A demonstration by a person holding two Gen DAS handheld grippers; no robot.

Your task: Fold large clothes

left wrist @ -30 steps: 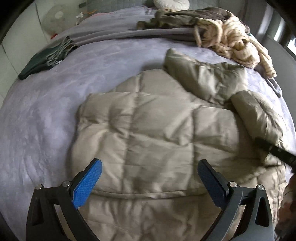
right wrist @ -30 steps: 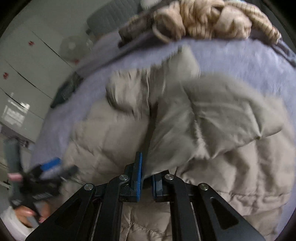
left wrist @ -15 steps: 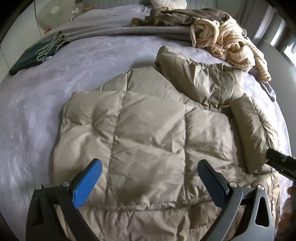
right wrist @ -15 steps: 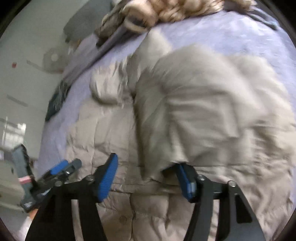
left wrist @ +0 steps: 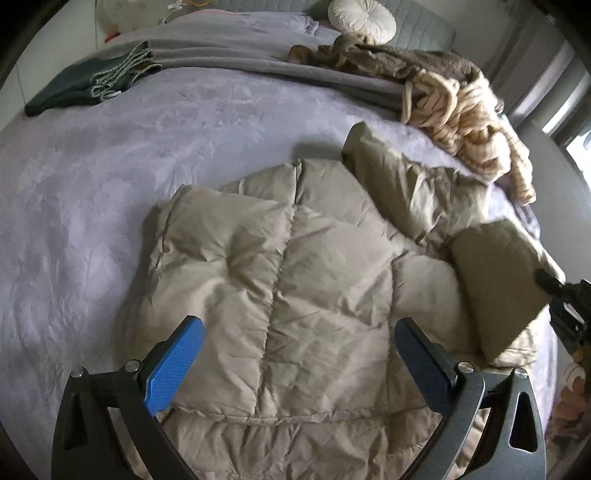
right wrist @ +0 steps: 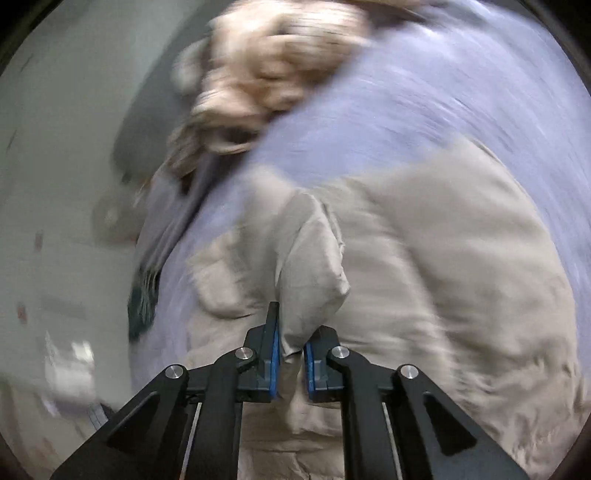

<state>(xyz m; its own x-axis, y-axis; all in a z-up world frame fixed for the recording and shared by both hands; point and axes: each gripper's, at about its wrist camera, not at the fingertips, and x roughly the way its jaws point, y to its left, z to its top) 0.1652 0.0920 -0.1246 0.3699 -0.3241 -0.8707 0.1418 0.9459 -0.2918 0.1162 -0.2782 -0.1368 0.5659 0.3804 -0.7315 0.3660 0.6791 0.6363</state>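
The left tool (left wrist: 295, 363) hangs open over the jacket (left wrist: 280, 295) on the bed (left wrist: 110, 166). The right tool (right wrist: 291, 356) is closing, its pads pinching a jacket fold.

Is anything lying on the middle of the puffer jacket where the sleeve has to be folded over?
Nothing visible does. The puffer jacket has a bare quilted middle; the right claw is closing on the sleeve.

Bed (left wrist: 110, 192) under lilac cover. Spread across near half: beige puffer jacket (left wrist: 295, 295). At far left: dark green garment (left wrist: 66, 88). Along far side: grey blanket (left wrist: 229, 62), brown throw (left wrist: 388, 59), cream striped garment (left wrist: 472, 122), round white cushion (left wrist: 362, 18).
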